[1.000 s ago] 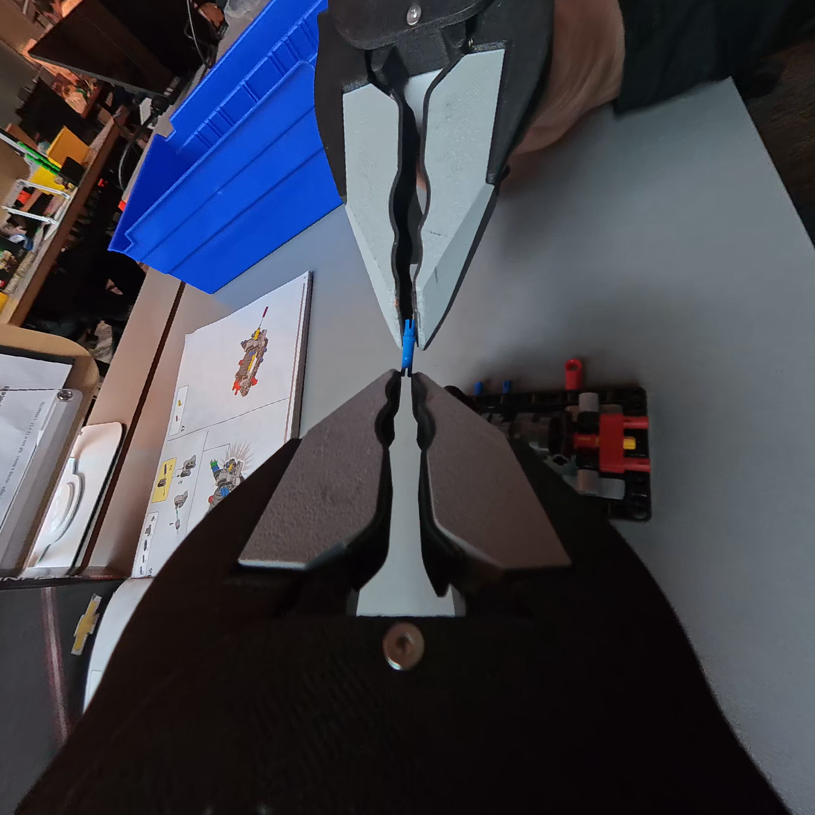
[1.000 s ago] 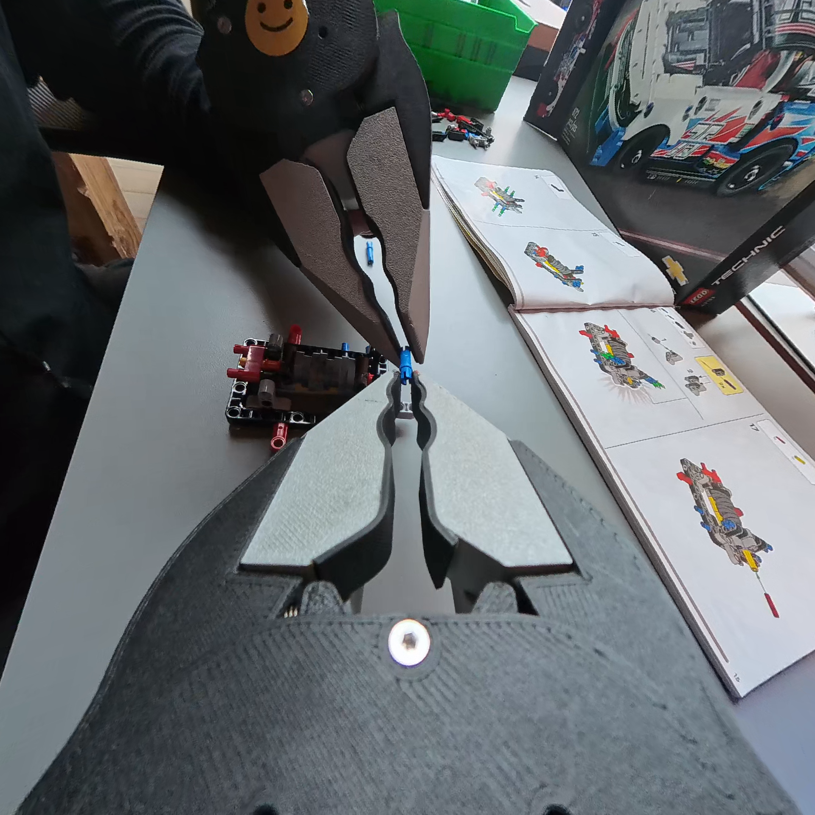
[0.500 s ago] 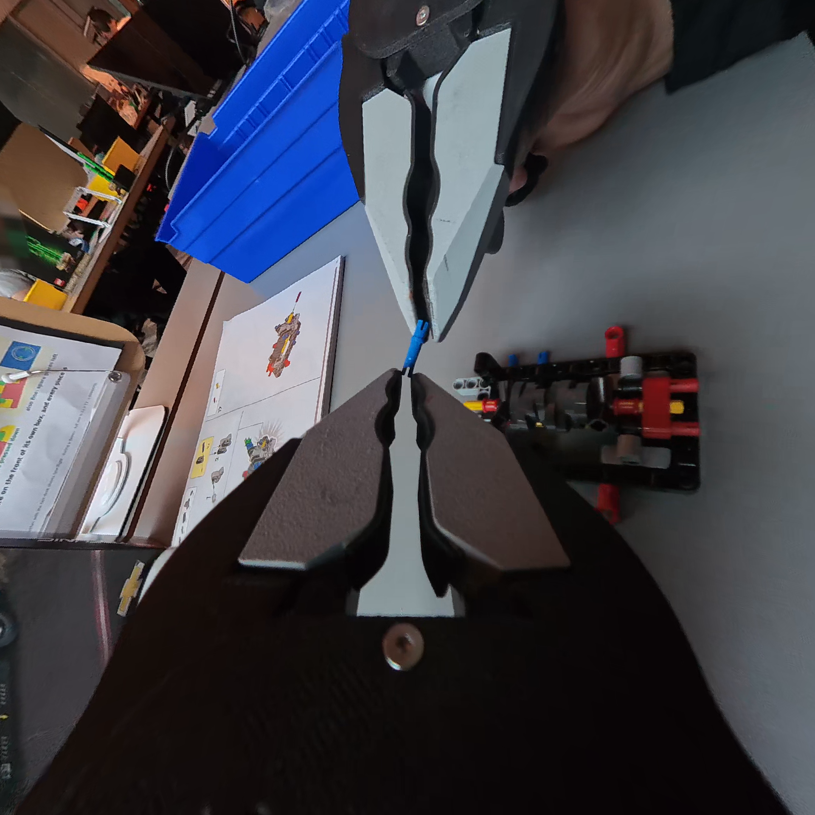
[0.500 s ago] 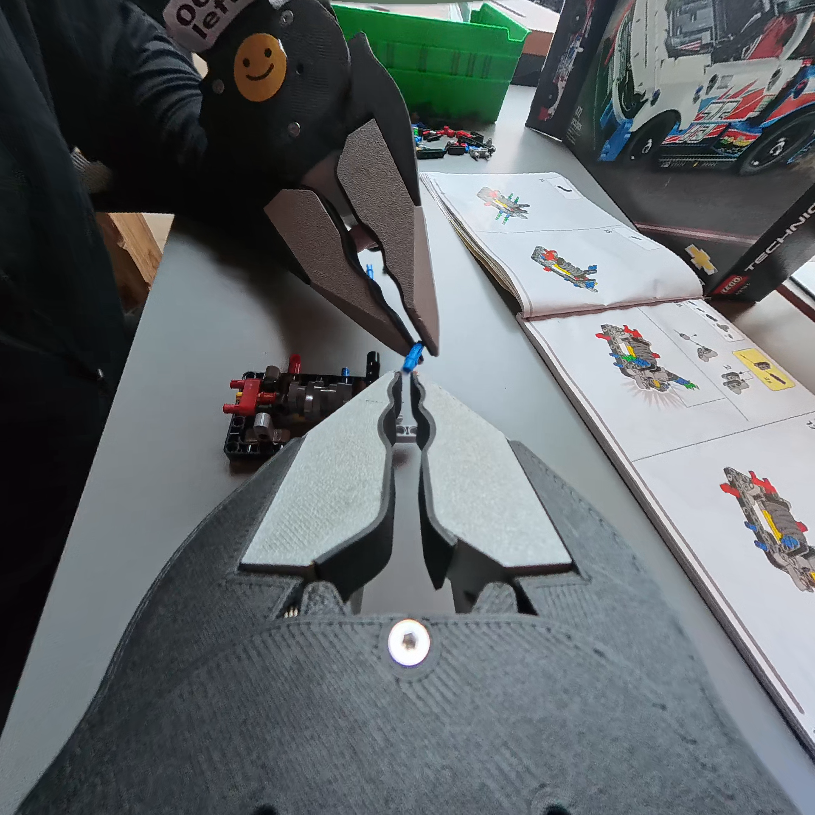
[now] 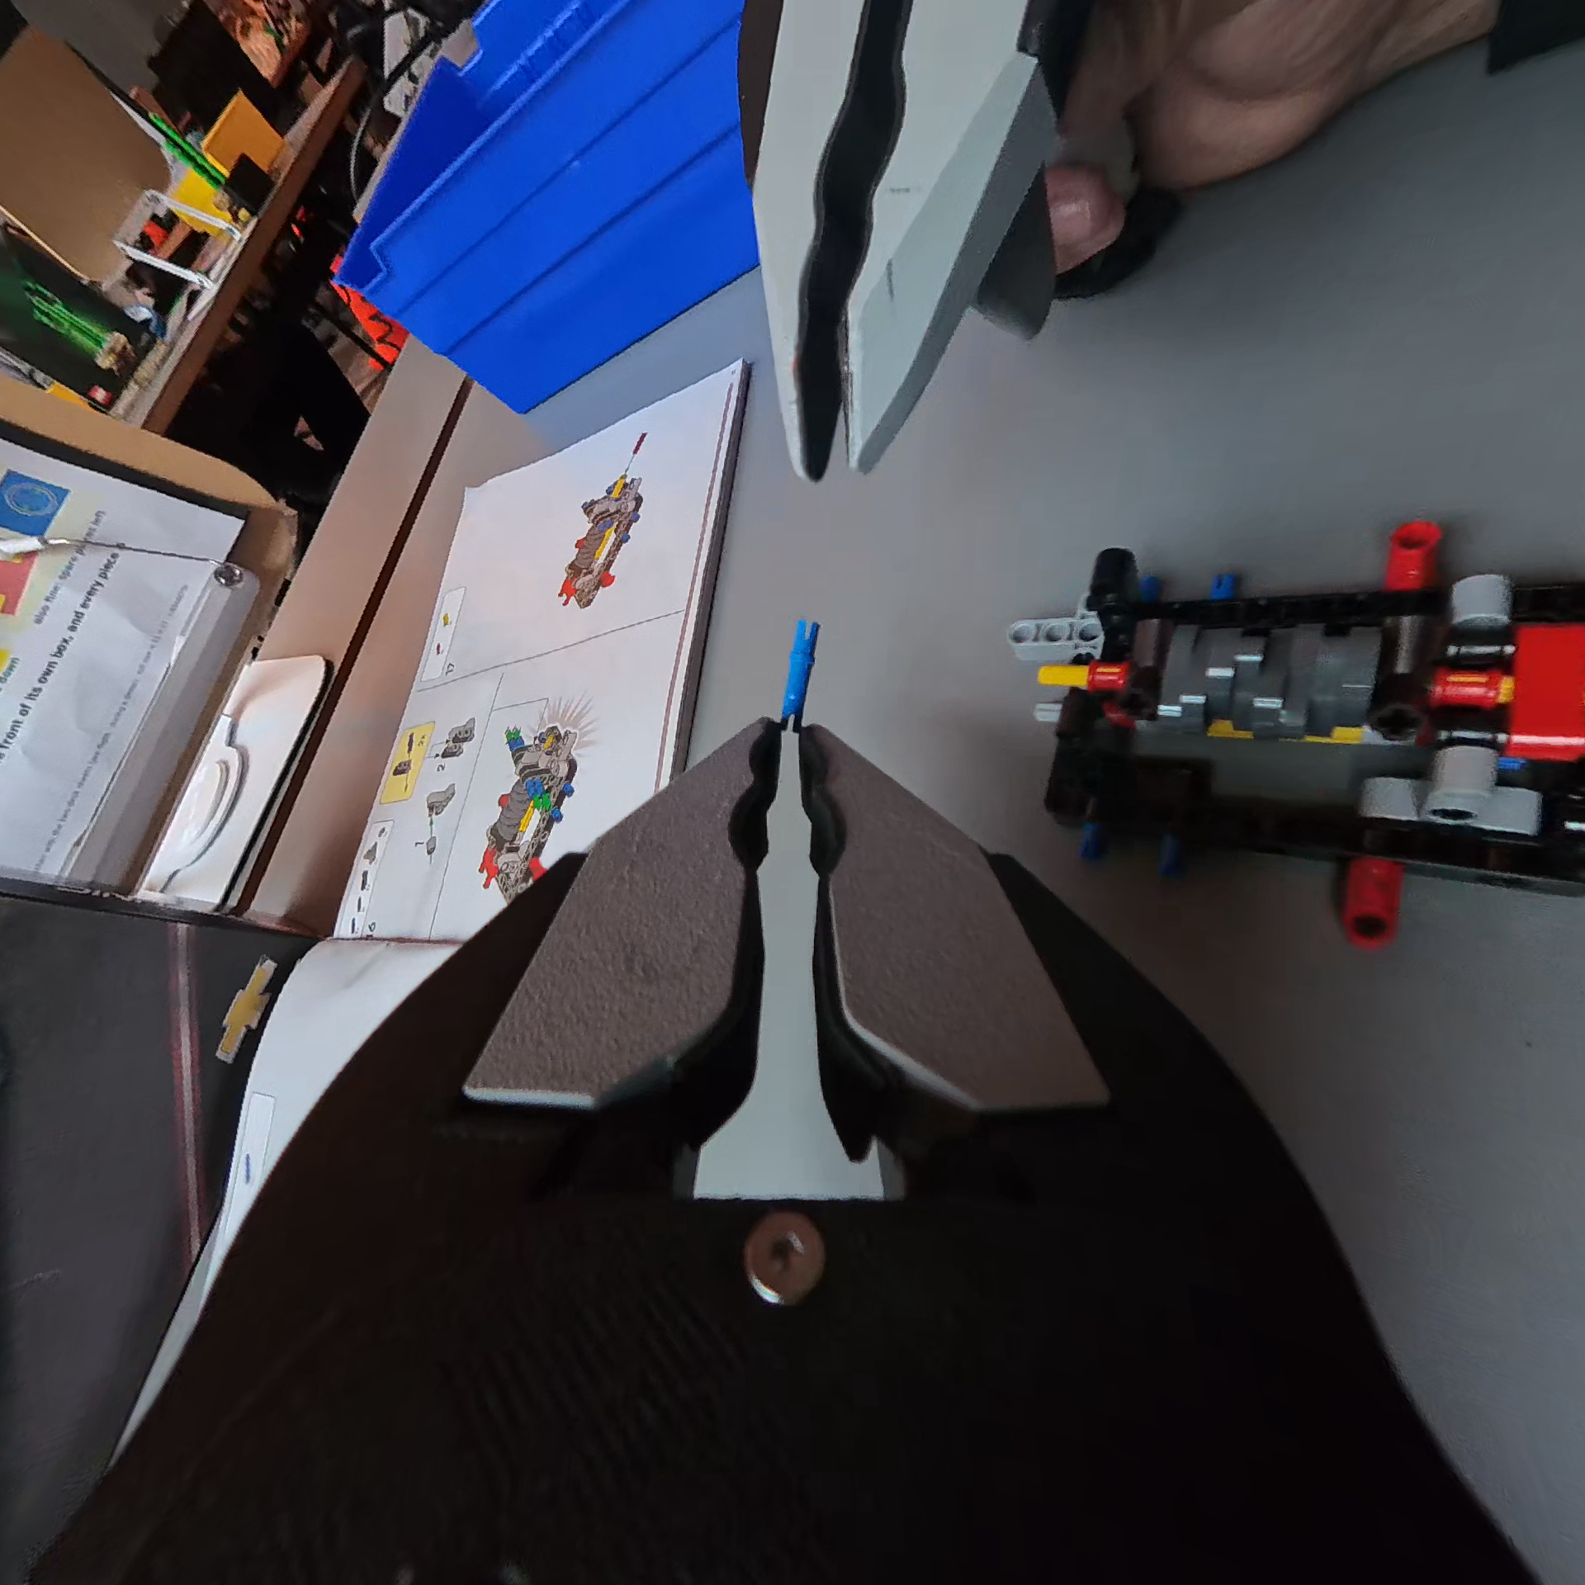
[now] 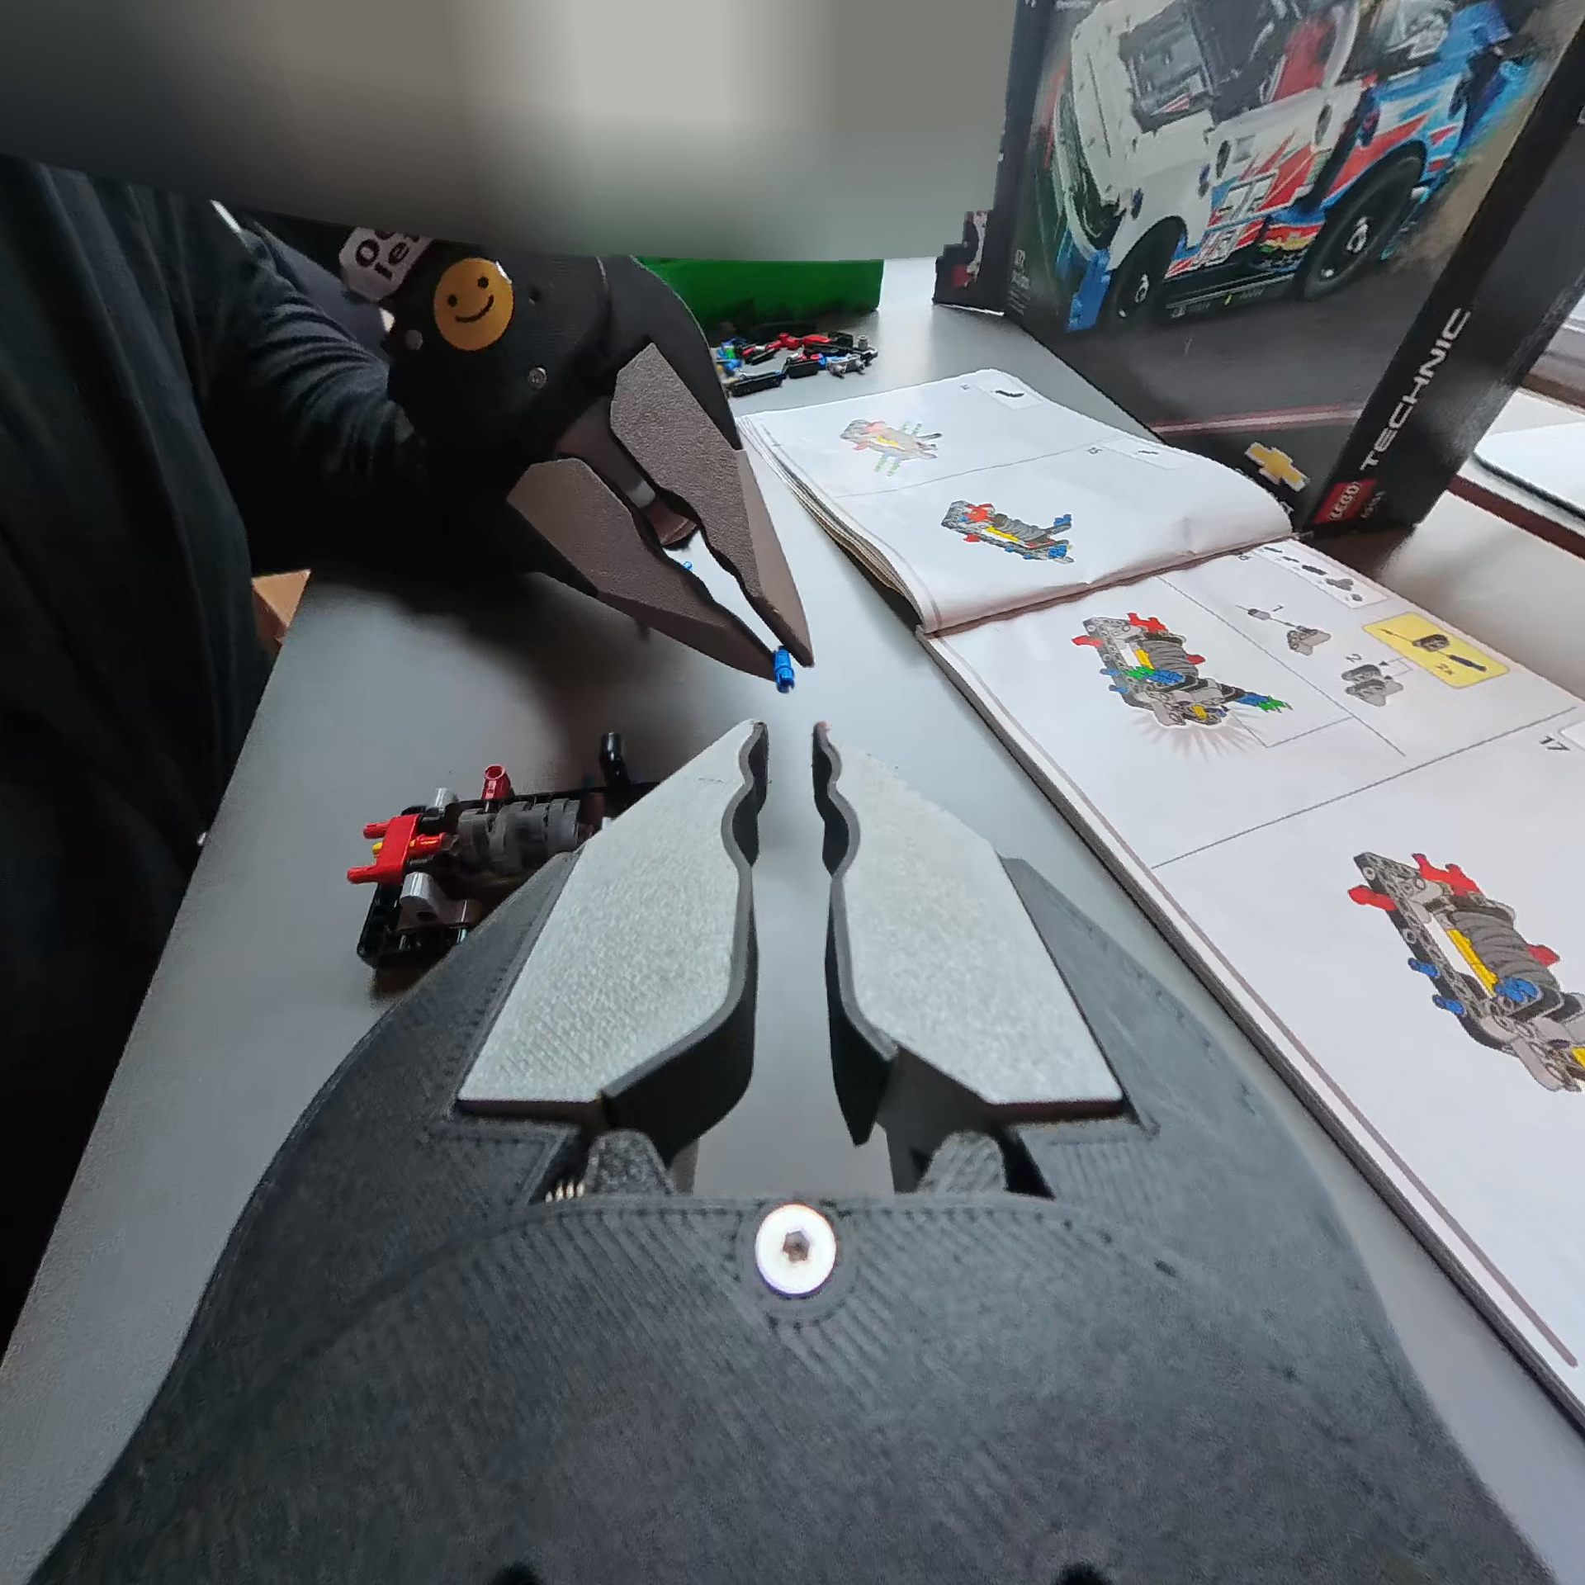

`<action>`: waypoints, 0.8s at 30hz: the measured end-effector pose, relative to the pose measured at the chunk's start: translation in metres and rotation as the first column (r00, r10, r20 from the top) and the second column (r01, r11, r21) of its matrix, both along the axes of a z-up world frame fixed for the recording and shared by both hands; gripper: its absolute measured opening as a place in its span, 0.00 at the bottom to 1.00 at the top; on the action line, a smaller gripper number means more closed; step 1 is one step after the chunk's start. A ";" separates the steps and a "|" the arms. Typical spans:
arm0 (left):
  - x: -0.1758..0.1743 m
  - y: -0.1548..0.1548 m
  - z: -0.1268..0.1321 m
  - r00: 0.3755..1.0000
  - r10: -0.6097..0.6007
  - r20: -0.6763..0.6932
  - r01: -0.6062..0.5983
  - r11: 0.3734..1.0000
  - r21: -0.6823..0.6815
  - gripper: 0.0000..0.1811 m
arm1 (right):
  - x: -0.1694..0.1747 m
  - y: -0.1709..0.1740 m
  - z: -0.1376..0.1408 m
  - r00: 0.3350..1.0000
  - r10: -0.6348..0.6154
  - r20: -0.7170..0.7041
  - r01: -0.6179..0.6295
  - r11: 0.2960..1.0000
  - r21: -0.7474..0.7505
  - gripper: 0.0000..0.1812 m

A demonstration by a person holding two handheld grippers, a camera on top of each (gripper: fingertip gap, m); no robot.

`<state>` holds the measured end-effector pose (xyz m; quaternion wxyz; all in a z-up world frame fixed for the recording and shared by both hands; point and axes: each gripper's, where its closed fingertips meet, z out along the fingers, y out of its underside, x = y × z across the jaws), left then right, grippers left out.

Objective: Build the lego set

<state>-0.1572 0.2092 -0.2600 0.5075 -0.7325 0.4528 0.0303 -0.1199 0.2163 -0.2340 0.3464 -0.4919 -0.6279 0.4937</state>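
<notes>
Separated since half a second ago: right tongs (image 6: 790,729) pulled back from the blue pin (image 5: 797,673) and now spread, tips apart with nothing between them. Pin left with the left tongs (image 5: 790,727), pinched by its near end at the very tips, most of its length sticking out forward, above the grey tabletop (image 5: 1286,412).

Left wrist view, left to right: cardboard box with printed sheets (image 5: 103,652) at the far left edge; blue bins (image 5: 557,197) stacked at the far left of the tabletop; open instruction booklet (image 5: 592,617) lying flat beside them; left tongs and pin at centre; right tongs seen from ahead, tips aimed at the pin but well clear of it; hand (image 5: 1244,94) behind them. Partly built black, grey and red lego assembly (image 5: 1321,729) lying on the tabletop to the right, touched by neither tongs.

Right wrist view, left to right: dark sleeve (image 6: 129,515); assembly near left, partly hidden by the right tongs; left tongs with a yellow smiley sticker (image 6: 473,304); loose parts (image 6: 789,352) far centre near a green bin (image 6: 772,283); booklet; set box (image 6: 1286,214) standing far right.
</notes>
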 end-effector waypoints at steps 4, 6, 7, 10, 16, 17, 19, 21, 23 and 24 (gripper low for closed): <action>-0.004 0.002 -0.002 1.000 0.013 0.017 -0.013 1.000 -0.013 0.01 | -0.005 0.002 -0.001 1.000 0.016 0.014 -0.016 0.999 -0.036 0.05; -0.007 0.003 0.000 1.000 0.027 0.003 -0.027 1.000 0.006 0.01 | -0.008 -0.002 -0.001 0.999 0.032 0.016 -0.031 0.999 -0.033 0.06; -0.008 0.004 0.003 0.999 0.030 -0.010 -0.030 0.999 0.034 0.01 | -0.010 -0.004 -0.002 0.999 0.037 0.023 -0.037 0.999 -0.036 0.06; -0.009 0.005 0.014 0.997 0.041 -0.071 -0.030 0.989 0.143 0.01 | -0.016 -0.011 0.001 0.999 0.043 0.033 -0.040 0.995 -0.088 0.07; -0.001 0.000 0.037 0.985 0.050 -0.166 0.007 0.946 0.325 0.01 | -0.023 -0.014 0.017 1.000 -0.003 -0.014 -0.001 0.971 -0.239 0.08; 0.001 -0.001 0.037 0.982 0.049 -0.182 0.014 0.943 0.332 0.01 | -0.023 -0.016 0.018 1.000 0.007 -0.016 -0.011 0.969 -0.247 0.08; 0.002 -0.001 0.036 0.973 0.065 -0.223 0.019 0.935 0.353 0.01 | -0.022 -0.020 0.019 1.000 0.016 -0.012 -0.019 0.970 -0.242 0.08; 0.004 -0.001 0.037 0.964 0.074 -0.254 0.028 0.927 0.375 0.01 | -0.023 -0.022 0.018 1.000 0.007 -0.004 -0.008 0.977 -0.214 0.06; 0.006 -0.002 0.039 0.956 0.082 -0.282 0.039 0.916 0.399 0.01 | -0.024 -0.023 0.018 1.000 -0.007 -0.002 0.006 0.981 -0.192 0.04; 0.005 -0.002 0.040 0.949 0.095 -0.300 0.039 0.910 0.412 0.01 | -0.024 -0.023 0.018 1.000 -0.016 -0.002 0.015 0.983 -0.185 0.02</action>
